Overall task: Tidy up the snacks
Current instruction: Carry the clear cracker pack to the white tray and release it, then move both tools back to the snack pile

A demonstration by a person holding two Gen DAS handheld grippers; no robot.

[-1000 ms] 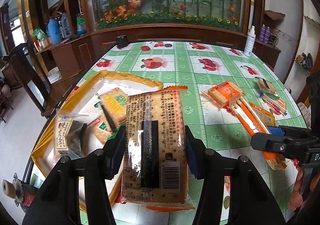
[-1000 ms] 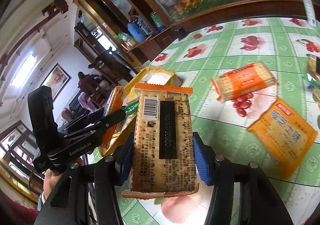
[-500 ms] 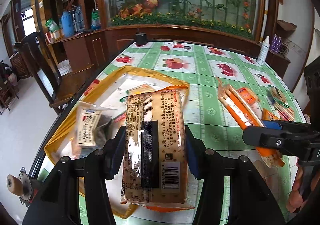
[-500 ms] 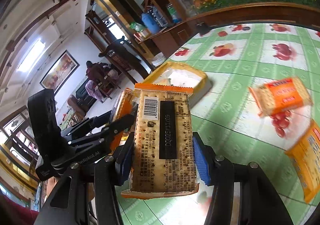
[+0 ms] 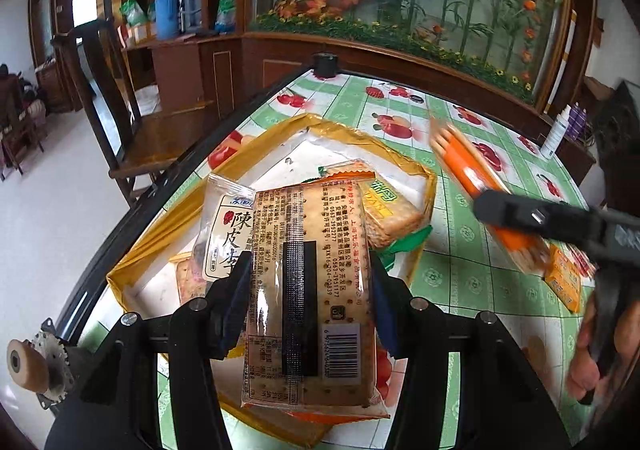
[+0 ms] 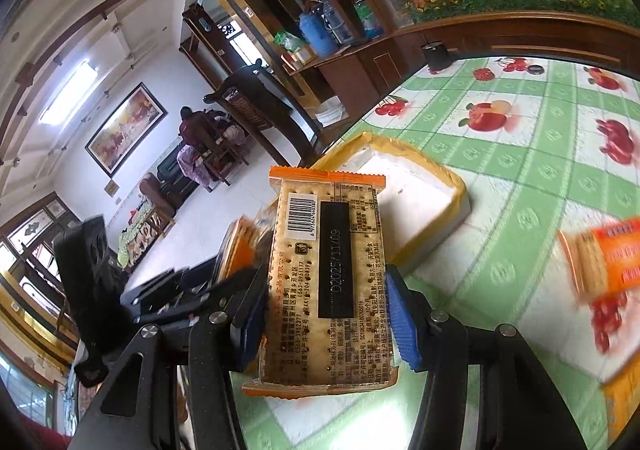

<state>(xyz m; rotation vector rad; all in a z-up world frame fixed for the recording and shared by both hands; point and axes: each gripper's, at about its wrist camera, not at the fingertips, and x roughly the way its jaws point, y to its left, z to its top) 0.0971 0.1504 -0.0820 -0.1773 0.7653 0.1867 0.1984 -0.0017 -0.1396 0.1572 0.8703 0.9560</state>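
My left gripper [image 5: 310, 296] is shut on a cracker pack [image 5: 310, 282] with orange ends, held over the near half of the gold-rimmed tray [image 5: 356, 133]. In the tray lie a white plum snack bag [image 5: 226, 236] and a yellow-green cracker pack [image 5: 390, 215]. My right gripper [image 6: 326, 308] is shut on a second orange-ended cracker pack [image 6: 328, 274], to the right of the tray; that pack shows edge-on in the left wrist view [image 5: 474, 169]. The tray [image 6: 408, 151] lies ahead of it, with the left gripper's body [image 6: 132, 290] at lower left.
More orange cracker packs [image 6: 604, 254] lie on the green fruit-print tablecloth [image 6: 520, 137] right of the tray. A wooden chair [image 5: 120, 121] stands off the table's left edge. A white bottle [image 5: 556, 131] and a black cup [image 5: 326, 65] stand at the far edge. A hand [image 5: 592, 366] holds the right gripper.
Both grippers have swung left toward the tray, each keeping its cracker pack. The left pack now hangs over the tray; the loose packs have slid rightward in view.
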